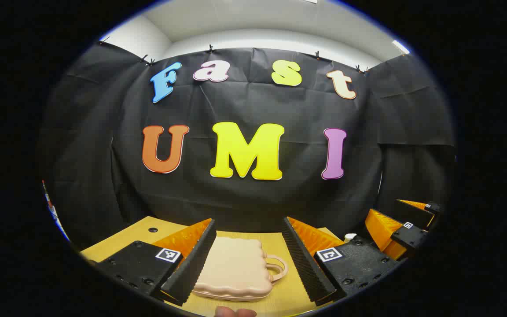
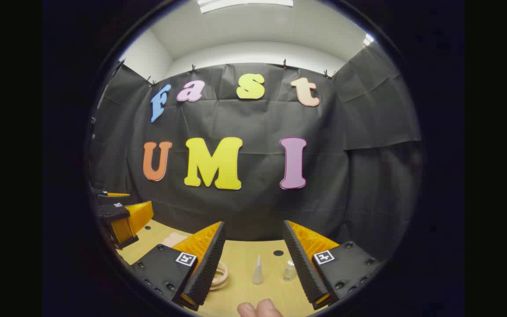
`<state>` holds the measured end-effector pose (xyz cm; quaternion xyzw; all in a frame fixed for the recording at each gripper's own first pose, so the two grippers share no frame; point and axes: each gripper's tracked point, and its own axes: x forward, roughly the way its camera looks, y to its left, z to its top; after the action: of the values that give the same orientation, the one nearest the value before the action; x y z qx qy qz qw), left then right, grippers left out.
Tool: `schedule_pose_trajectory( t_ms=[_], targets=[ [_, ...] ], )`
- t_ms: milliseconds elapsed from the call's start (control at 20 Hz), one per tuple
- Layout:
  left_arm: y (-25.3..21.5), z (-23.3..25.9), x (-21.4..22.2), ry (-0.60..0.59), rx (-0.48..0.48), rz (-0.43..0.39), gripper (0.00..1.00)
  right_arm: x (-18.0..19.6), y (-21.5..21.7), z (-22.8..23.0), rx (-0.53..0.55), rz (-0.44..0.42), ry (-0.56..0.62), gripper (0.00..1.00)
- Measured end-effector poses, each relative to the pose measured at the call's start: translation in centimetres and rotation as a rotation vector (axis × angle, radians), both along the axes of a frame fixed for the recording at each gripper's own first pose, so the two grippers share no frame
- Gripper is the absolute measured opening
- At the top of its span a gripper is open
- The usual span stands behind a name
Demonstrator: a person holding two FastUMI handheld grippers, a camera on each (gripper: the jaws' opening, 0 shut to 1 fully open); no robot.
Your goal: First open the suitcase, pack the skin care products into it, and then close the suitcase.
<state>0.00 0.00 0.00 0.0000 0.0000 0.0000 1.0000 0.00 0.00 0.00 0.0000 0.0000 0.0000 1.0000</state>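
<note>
A small beige suitcase (image 1: pixel 236 268) lies flat and closed on the wooden table (image 1: pixel 117 240), its handle (image 1: pixel 277 266) pointing right. My left gripper (image 1: pixel 249 253) hangs open above it, fingers wide on either side. In the right gripper view, my right gripper (image 2: pixel 253 257) is open over the table, with a clear cone-tipped tube (image 2: pixel 258 269) and a small clear bottle (image 2: pixel 289 269) standing between its fingers. The suitcase handle (image 2: pixel 220 273) peeks out beside its left finger. The right gripper (image 1: pixel 405 229) also shows at the right of the left gripper view.
The black cloth wall stands close behind the table. The table has small round holes (image 2: pixel 278 253). A fingertip (image 1: pixel 235 311) shows at the bottom edge of the left gripper view, and fingertips (image 2: pixel 260 308) at the bottom of the right gripper view. The left gripper (image 2: pixel 123 218) shows at the left there.
</note>
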Motion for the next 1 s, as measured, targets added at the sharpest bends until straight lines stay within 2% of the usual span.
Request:
schedule_pose_trajectory(
  t_ms=[650, 900, 1000],
  targets=[
    [0.0, -1.6, 2.1, 0.041, 0.028, 0.019, 0.96, 2.4, -0.9, -2.3, -0.018, 0.012, 0.049, 0.78],
    [-1.5, -4.1, 3.4, 0.074, 0.08, -0.019, 0.96, 3.0, -2.9, -3.8, -0.05, 0.001, 0.072, 0.78],
    [-2.5, -6.1, 4.1, 0.114, 0.13, -0.034, 0.96, 3.1, -4.3, -4.8, -0.066, -0.017, 0.089, 0.78]
  ],
)
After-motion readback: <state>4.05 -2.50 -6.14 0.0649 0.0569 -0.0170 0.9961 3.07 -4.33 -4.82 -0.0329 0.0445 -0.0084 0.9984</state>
